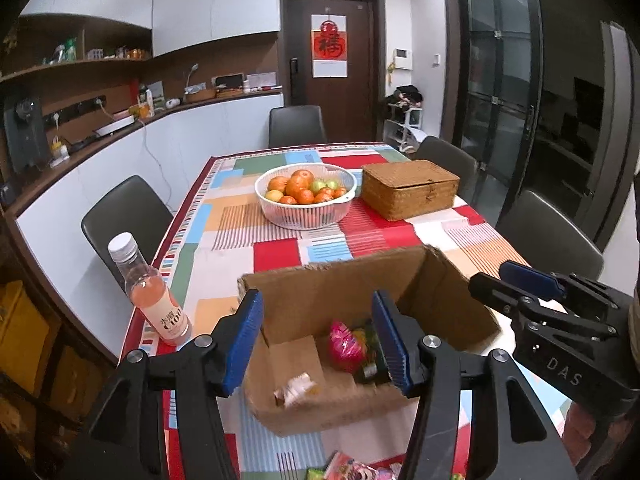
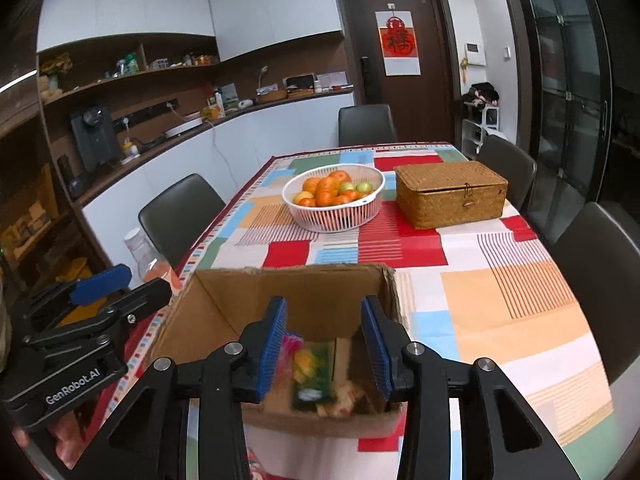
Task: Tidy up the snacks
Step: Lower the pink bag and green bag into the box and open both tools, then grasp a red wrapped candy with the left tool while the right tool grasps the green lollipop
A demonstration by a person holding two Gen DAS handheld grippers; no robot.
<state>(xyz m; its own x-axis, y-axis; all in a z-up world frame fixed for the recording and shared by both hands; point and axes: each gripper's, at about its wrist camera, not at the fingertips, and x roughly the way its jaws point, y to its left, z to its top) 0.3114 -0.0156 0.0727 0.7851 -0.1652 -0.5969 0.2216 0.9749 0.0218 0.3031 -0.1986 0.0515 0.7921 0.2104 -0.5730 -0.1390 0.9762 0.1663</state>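
both grippers, left gripper (image 1: pixel 316 344) and right gripper (image 2: pixel 324 350), are held parted and empty over the cardboard box (image 1: pixel 304 292), where snack packets (image 1: pixel 346 344) are collected.

A: Any lettering to read?

B: "DAS" on the right gripper's (image 1: pixel 516 280) black body, right of the jaws in the left view. "GenRobot.AI" on the left gripper's (image 2: pixel 120 284) body, left of the jaws in the right view.

A: Anything else?

B: The bottle (image 1: pixel 150 292) left of the jaws shows "C100" with small unreadable characters. Far ahead, the door poster (image 1: pixel 329 46) bears a red "福".
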